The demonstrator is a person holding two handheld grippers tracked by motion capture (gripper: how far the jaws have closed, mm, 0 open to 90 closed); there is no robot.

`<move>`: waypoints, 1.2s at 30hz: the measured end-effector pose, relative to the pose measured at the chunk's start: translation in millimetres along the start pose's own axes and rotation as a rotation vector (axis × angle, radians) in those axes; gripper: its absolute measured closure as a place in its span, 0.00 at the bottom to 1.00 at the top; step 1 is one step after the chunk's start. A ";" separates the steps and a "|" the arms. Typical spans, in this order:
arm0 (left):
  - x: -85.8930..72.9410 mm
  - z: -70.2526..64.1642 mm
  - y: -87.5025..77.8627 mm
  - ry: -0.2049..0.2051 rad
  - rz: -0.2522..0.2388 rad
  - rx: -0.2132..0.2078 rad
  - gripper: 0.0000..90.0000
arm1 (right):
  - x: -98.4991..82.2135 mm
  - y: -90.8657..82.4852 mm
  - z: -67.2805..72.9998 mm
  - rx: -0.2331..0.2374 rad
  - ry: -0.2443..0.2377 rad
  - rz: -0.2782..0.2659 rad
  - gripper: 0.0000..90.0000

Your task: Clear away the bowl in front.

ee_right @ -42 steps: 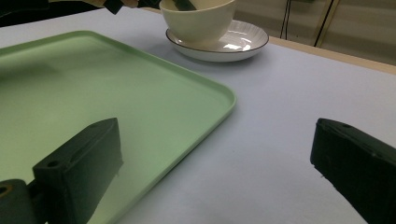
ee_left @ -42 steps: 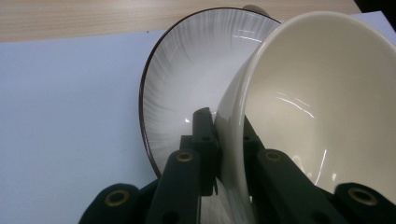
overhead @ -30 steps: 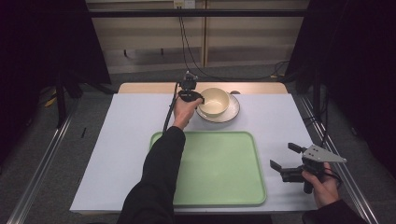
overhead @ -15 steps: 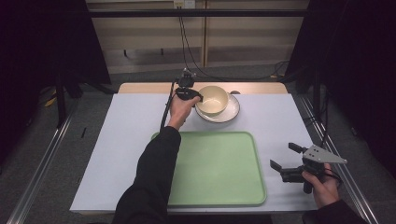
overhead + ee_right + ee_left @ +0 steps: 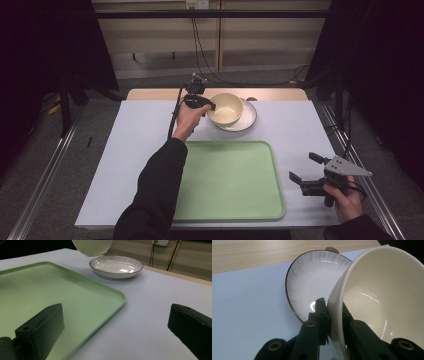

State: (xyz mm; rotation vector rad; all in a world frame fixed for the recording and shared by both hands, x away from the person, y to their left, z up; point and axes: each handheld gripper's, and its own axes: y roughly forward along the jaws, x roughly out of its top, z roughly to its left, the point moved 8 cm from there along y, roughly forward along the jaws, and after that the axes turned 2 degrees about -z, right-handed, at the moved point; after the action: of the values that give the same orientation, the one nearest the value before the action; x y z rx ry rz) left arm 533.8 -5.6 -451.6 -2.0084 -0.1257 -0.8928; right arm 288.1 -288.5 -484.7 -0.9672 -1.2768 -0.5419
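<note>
Nearest the person, the right gripper point(image 5: 311, 172) is held low over the white table cover point(image 5: 125, 150), just right of the green tray point(image 5: 227, 210). Its jaws stand wide apart with nothing between them; in the right gripper view the tray's corner and bare cover lie between the two black jaws.

The tray lies flat in the middle of the near half of the table, with nothing on it.

Beyond the tray's far edge, the left arm reaches forward and the left gripper point(image 5: 210, 106) grips the cream bowl point(image 5: 226, 108) by its rim. In the left gripper view the jaws are clamped on the bowl's point(image 5: 384, 300) wall, one jaw outside and one inside. The bowl is tilted and lifted clear of the plate point(image 5: 246, 119); the right gripper view shows its underside point(image 5: 92, 247) hanging in the air above the plate's near-left edge.

The plate point(image 5: 116, 266), white with a dark rim, rests on the cover near the far edge of the table, partly beneath the bowl. Something small and tan point(image 5: 332, 249) peeks out behind it; what it is cannot be told.
</note>
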 end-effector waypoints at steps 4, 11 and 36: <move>-4.2 -8.5 -4.2 0.021 0.010 -0.023 0.93 | 0.5 0.2 0.1 0.003 0.000 -0.007 0.00; -6.9 -19.6 -8.3 0.049 0.019 -0.040 0.93 | 0.5 0.0 -0.5 0.007 -0.006 -0.007 0.00; -32.0 -56.3 -8.1 0.122 0.092 -0.116 0.93 | 0.8 -0.1 -1.1 -0.001 0.004 -0.014 0.00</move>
State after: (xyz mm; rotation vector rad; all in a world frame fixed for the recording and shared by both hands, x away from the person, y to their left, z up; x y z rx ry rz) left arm 476.5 -36.6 -447.7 -2.0421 0.0879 -0.9799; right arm 288.9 -289.3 -483.8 -0.9579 -1.2808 -0.5552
